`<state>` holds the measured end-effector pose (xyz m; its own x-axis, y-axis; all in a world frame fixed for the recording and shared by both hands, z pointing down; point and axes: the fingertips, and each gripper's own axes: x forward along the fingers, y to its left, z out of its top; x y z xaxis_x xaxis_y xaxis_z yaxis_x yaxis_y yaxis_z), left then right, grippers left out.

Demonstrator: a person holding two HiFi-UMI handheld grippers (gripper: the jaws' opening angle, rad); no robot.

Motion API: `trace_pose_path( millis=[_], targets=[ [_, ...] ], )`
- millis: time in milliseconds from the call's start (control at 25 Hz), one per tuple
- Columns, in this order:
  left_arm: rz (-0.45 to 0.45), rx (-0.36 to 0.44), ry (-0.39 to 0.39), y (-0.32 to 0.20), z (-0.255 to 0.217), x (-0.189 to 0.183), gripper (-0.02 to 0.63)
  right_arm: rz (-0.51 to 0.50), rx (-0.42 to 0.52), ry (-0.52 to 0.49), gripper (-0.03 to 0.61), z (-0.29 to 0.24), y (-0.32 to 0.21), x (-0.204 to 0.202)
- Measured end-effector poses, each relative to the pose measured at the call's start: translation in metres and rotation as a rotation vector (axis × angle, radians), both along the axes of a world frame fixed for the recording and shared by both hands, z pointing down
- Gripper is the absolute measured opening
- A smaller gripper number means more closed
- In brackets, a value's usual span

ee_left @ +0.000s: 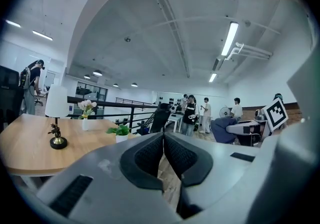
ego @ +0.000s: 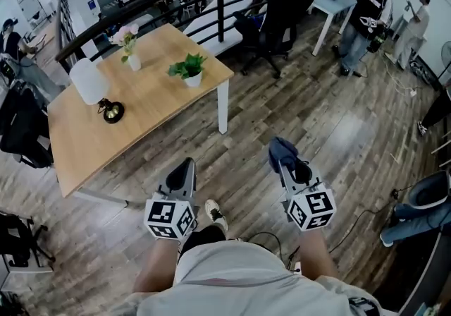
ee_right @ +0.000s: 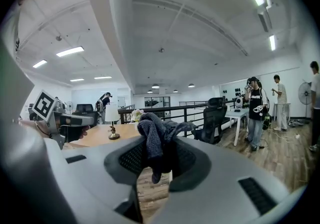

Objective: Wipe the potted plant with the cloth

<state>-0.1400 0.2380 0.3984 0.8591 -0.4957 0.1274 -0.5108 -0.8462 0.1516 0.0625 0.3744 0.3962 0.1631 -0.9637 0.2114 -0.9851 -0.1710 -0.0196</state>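
Well, reading from the left, the pale wooden table (ego: 151,106) carries a table lamp (ego: 89,80) with a smooth white shade. Next comes a small white vase of pink flowers (ego: 131,53). The potted plant (ego: 189,69) follows, soft green leaves in a little white pot, standing upright near the table's right-hand corner.

My left gripper (ego: 183,172) is clenched on nothing. Its ribbed black pads meet with only floorboards showing beyond them.

My right gripper (ego: 290,165) is grasping the cloth (ego: 280,149), a dark blue-grey knitted rag. It is bunched and floppy, spilling above the jaws with one end hanging below.

What matters for the next move is where the plant lies. It is ahead of the cloth hand and off to its left, well apart, with bare plank floor and the table edge between. The left gripper is the nearer one, sitting almost straight below the pot in the head view. I judge the cloth must go forward and leftward, and the pot looks light enough to tip if brushed hard.
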Motion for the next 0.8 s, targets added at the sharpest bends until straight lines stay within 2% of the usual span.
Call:
trace_pose_path(
  millis=[440, 800],
  targets=[
    [0.017, -0.002, 0.025, -0.126, -0.015, 0.05, 0.017, -0.009, -0.003, 0.016, 0.153, -0.018, -0.129, 0.044],
    [-0.011, -0.031, 0.07, -0.201, -0.008, 0.044, 0.017, -0.044, -0.05, 0.057, 0.153, -0.02, -0.211, 0.043]
  ],
)
